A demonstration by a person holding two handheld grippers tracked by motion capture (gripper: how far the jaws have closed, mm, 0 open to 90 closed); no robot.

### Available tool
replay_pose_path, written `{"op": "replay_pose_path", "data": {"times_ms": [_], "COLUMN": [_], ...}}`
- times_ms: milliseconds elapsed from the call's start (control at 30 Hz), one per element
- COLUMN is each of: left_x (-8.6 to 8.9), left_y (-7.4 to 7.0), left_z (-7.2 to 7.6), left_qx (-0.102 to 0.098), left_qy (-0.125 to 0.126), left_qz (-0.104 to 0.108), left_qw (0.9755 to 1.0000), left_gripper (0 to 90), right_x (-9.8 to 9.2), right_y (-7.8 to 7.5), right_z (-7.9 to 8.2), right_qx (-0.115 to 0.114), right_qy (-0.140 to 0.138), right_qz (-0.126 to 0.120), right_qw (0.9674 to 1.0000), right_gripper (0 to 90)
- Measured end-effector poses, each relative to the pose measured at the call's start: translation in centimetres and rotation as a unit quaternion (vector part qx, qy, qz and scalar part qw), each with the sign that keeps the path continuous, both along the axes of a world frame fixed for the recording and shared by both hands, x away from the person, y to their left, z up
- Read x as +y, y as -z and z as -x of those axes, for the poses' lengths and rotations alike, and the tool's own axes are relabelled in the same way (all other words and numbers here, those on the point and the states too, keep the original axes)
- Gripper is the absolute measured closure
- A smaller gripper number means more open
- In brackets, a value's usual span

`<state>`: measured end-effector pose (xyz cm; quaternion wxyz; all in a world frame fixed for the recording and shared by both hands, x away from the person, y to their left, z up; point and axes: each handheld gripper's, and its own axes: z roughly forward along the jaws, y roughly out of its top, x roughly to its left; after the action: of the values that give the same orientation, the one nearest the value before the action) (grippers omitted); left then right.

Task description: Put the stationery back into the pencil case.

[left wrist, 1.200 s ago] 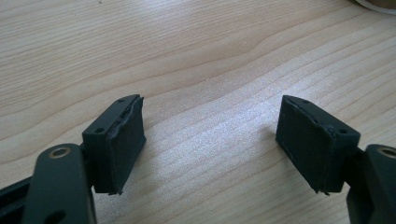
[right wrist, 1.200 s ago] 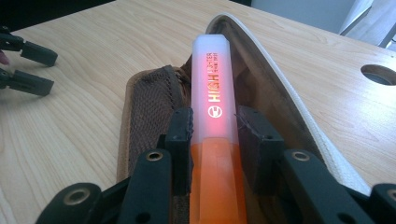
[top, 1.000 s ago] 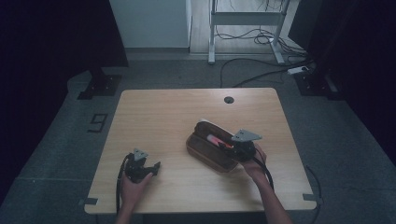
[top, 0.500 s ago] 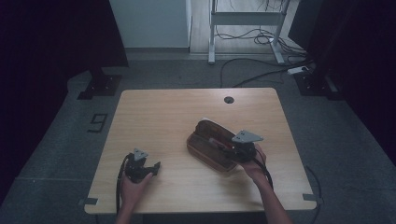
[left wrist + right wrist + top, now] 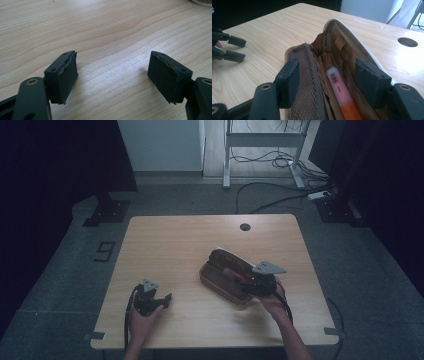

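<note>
An open brown pencil case (image 5: pixel 220 270) lies right of the table's middle, its mesh pocket (image 5: pixel 304 82) and lining showing. An orange marker (image 5: pixel 340 92) with a white end rests inside it. My right gripper (image 5: pixel 252 282) hovers at the case's near end. Its jaws (image 5: pixel 328 75) have just been opening; they straddle the marker and the mesh pocket without pressing on either. My left gripper (image 5: pixel 165 299) rests open on the bare wood at the near left, nothing between its pads (image 5: pixel 112 75). It also shows far off in the right gripper view (image 5: pixel 234 48).
The wooden table (image 5: pixel 175 240) has a round cable hole (image 5: pixel 245 226) near its far edge. Cables trail from both grippers over the near edge. Dark stands and floor cables surround the table.
The right gripper has shifted slightly at the case's near end, and the marker that showed bright pink beside it now lies duller, down in the case. The left gripper has not moved.
</note>
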<state>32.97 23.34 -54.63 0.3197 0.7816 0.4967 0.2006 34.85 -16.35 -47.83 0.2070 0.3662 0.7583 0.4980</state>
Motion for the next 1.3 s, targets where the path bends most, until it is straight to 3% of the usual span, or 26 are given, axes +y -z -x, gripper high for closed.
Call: {"op": "replay_pose_path", "data": {"times_ms": [233, 333, 500, 967, 1300], "left_x": [0.0, 0.0, 0.0, 0.0, 0.0], "left_y": [0.0, 0.0, 0.0, 0.0, 0.0], "left_z": [0.0, 0.0, 0.0, 0.0, 0.0], "left_qx": [0.000, 0.000, 0.000, 0.000, 0.000], "left_qy": [0.000, 0.000, 0.000, 0.000, 0.000], "left_qz": [0.000, 0.000, 0.000, 0.000, 0.001], "left_qw": [1.0000, 1.0000, 1.0000, 1.0000, 1.0000], "left_gripper": [23.5, 23.5, 23.6, 23.5, 23.5], "right_x": [-0.8, -2.3, -3.8, -9.2, -10.2], "right_y": [0.0, -0.1, 0.0, 4.0, 5.2], "right_z": [0.6, 1.3, 2.0, 3.7, 3.3], "right_qx": [0.003, 0.006, 0.000, 0.034, 0.053], "right_qy": [0.002, 0.010, 0.019, 0.074, 0.090], "right_qz": [-0.001, -0.012, -0.009, 0.009, 0.018], "right_qw": [1.0000, 0.9999, 0.9998, 0.9967, 0.9944], "right_gripper": [35.4, 35.4, 35.1, 34.7, 33.9]}}
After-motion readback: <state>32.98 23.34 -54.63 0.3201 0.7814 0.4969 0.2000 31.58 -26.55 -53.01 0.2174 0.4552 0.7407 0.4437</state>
